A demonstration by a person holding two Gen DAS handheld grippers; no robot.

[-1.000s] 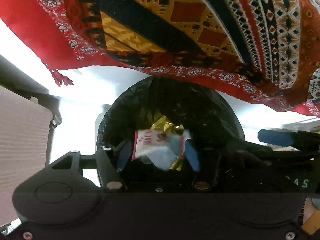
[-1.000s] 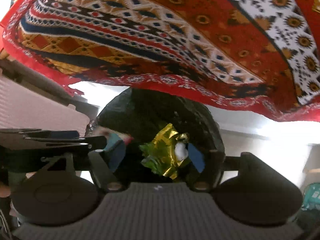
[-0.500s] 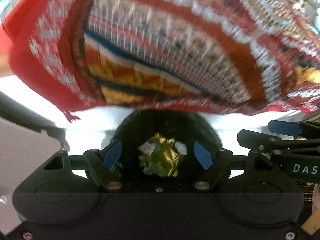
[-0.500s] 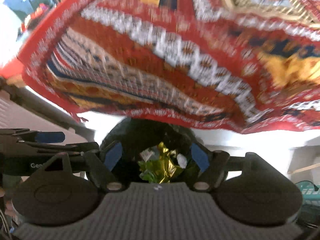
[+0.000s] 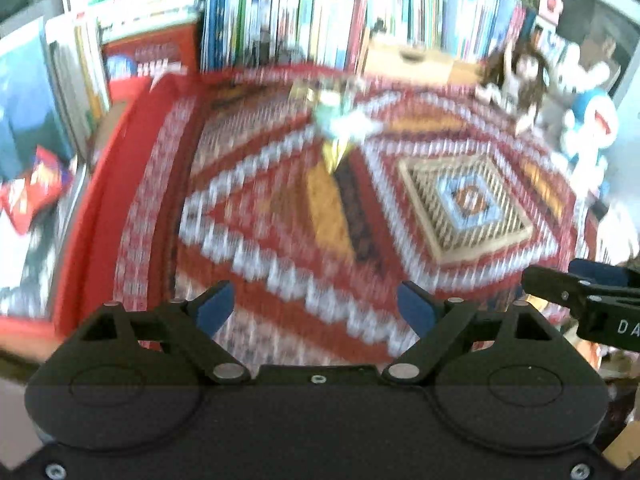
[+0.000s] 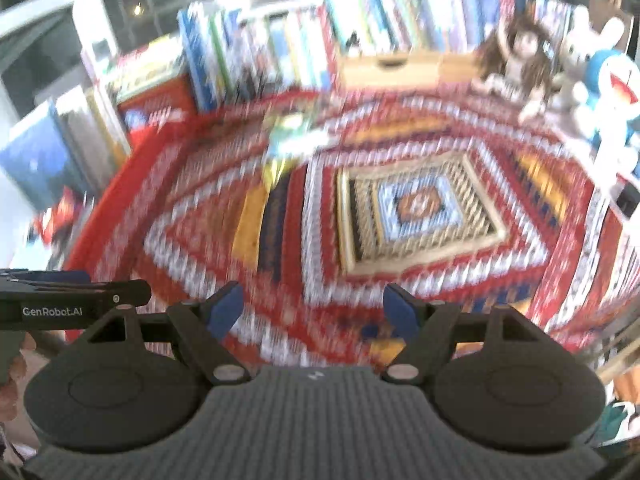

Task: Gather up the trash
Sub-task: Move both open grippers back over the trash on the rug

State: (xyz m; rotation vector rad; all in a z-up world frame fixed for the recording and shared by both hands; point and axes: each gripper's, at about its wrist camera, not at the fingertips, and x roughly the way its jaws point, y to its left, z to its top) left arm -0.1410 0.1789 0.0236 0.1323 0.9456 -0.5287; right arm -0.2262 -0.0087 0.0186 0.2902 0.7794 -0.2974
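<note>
Both views are smeared by motion; fine detail is soft.

Table covered by a woven cloth, red ground, with nested diamond bands in white, orange and dark blue around a tan, blue and orange centre lozenge. The weave reads as coarse and flat; a plain red border runs along the cloth's left edge.

Task thing: a crumpled cluster of wrappers, shiny gold, pale green and white, foil-like, lies on the cloth near its far edge, left of the centre lozenge. The right wrist view shows the same cluster. No print on it can be read.

Left gripper: black plastic linkage arms, blue pads, jaws spread wide and just been opening further, nothing between them but cloth seen beyond. Right gripper: same build, grey ribbed housing, blue pads, jaws likewise wide and just opened a little, holding nothing. Both are well apart from the wrappers.

Beyond the far edge: a row of upright books, thin coloured spines, titles unreadable. A light wooden box sits at the far edge. At the far right corner: a brown-haired doll and a blue and white plush toy, soft fabric. A red crinkled packet lies off the left edge.

Writing: "GenRobot.AI" in white on the left gripper's side as seen in the right wrist view; "DA", cut off, on the right gripper as seen in the left wrist view.
</note>
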